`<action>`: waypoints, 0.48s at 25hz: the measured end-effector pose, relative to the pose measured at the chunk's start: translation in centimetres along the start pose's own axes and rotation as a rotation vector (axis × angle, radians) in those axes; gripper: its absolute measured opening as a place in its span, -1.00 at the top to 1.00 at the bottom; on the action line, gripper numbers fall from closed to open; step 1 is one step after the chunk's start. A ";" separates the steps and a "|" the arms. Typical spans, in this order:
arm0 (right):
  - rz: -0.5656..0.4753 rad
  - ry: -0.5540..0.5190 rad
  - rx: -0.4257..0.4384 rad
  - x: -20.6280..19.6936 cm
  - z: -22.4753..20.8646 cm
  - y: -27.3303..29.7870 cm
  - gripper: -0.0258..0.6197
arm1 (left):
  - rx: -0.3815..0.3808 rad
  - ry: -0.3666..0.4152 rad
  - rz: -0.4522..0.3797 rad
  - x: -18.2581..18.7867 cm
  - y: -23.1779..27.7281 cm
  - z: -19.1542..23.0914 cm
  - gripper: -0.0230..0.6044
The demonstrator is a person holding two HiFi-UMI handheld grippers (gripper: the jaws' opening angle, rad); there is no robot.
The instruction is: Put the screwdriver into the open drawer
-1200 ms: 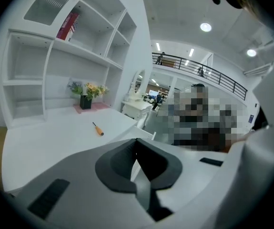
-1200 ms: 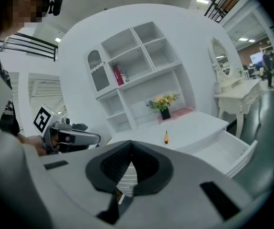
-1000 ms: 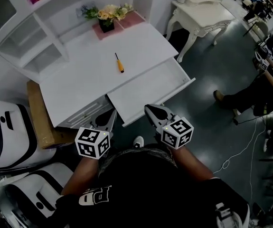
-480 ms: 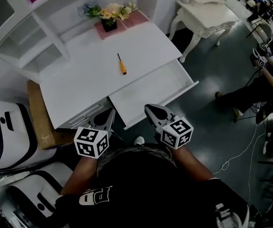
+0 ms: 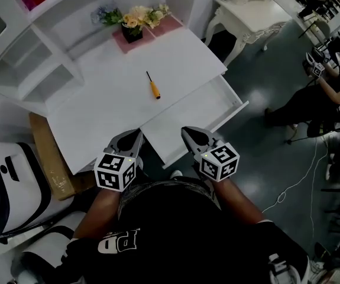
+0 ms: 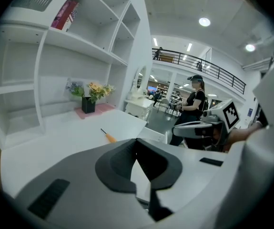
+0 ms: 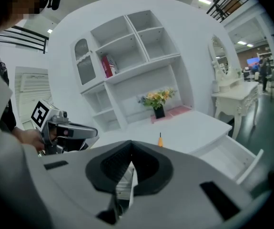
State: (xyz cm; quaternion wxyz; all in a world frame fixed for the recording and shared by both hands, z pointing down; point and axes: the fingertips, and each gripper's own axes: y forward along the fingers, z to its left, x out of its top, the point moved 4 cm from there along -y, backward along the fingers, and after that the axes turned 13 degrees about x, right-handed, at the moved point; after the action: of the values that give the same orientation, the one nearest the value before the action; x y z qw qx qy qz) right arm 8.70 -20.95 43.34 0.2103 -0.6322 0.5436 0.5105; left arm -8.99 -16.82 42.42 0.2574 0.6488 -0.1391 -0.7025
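Observation:
The screwdriver (image 5: 154, 87), black shaft and orange handle, lies flat near the middle of the white desk (image 5: 99, 105); it also shows small in the left gripper view (image 6: 109, 137) and the right gripper view (image 7: 160, 140). The open drawer (image 5: 187, 116) sticks out from the desk's front right and looks bare inside. My left gripper (image 5: 135, 136) is at the desk's front edge, left of the drawer. My right gripper (image 5: 187, 134) hovers at the drawer's near edge. Both are shut with nothing in them, well short of the screwdriver. Each gripper shows in the other's view.
A flower pot (image 5: 133, 23) on a pink mat stands at the desk's back, under white shelves (image 5: 34, 58). A cardboard box (image 5: 48, 158) and white machines (image 5: 4, 176) are at the left. An ornate white table (image 5: 249, 10) and a seated person (image 5: 311, 102) are to the right.
Both grippers have moved forward toward the desk's front edge and the drawer. They stay shut and the screwdriver has not moved.

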 end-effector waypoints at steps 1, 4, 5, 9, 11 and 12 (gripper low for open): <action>0.002 0.002 -0.010 0.2 -0.1 0.6 0.89 | -0.007 0.002 0.004 0.2 0.3 0.6 0.89; 0.007 0.008 -0.034 0.4 -0.3 2.5 0.89 | -0.026 0.016 0.018 0.4 0.9 2.5 0.89; 0.011 0.009 -0.041 0.4 -0.4 3.1 0.89 | -0.030 0.023 0.022 0.4 1.2 3.2 0.89; 0.038 0.012 -0.075 0.4 -1.0 5.8 0.89 | -0.045 0.043 0.051 0.1 2.5 5.9 0.89; 0.050 0.016 -0.102 0.4 -1.5 6.7 0.89 | -0.064 0.049 0.057 0.4 3.2 6.9 0.89; 0.054 0.021 -0.116 0.4 -1.8 7.2 0.89 | -0.073 0.053 0.058 0.6 3.5 7.3 0.89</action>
State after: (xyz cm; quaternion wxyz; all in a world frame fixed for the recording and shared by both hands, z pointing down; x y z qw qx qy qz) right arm 2.94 -24.91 45.74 0.1539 -0.6339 0.5321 0.5398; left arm -15.60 -21.04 44.59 0.3049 0.6531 -0.1251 -0.6818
